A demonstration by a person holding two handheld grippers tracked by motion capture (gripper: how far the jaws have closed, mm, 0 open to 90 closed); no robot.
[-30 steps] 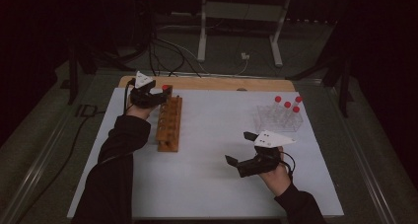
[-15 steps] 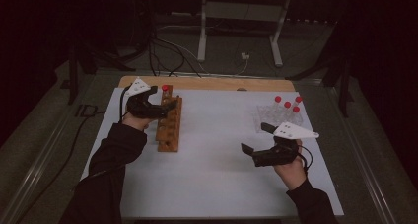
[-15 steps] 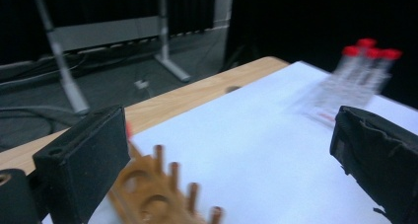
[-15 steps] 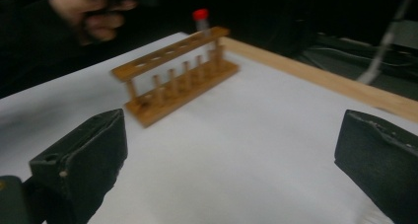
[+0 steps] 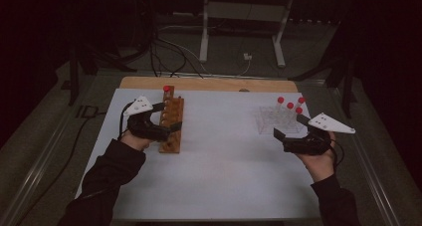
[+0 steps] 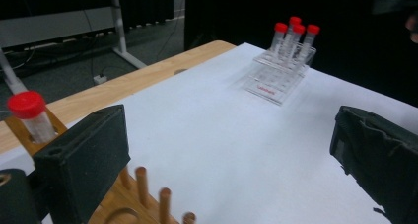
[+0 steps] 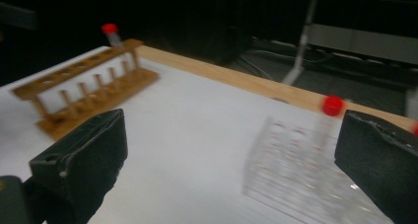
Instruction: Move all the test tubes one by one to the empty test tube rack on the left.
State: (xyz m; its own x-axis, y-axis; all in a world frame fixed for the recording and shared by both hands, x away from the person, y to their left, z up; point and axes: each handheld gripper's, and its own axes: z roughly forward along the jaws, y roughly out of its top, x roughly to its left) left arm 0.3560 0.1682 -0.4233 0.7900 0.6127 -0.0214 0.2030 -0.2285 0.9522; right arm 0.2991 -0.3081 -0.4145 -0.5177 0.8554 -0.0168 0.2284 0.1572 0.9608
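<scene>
Red-capped tube [image 5: 166, 90] stands in the wooden rack [image 5: 170, 124] beside the open left tongs [image 5: 168, 119].

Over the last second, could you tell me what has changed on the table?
The left gripper let go of the red-capped tube, its jaws just opening, and drew back along the wooden rack. The right gripper moved right, toward the clear rack. Both racks and the other tubes stayed put.

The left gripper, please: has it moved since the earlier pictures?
Yes. The left gripper has drawn back from the red-capped tube at the far end of the wooden rack toward the person; its jaws have just been opening and hold nothing.
</scene>
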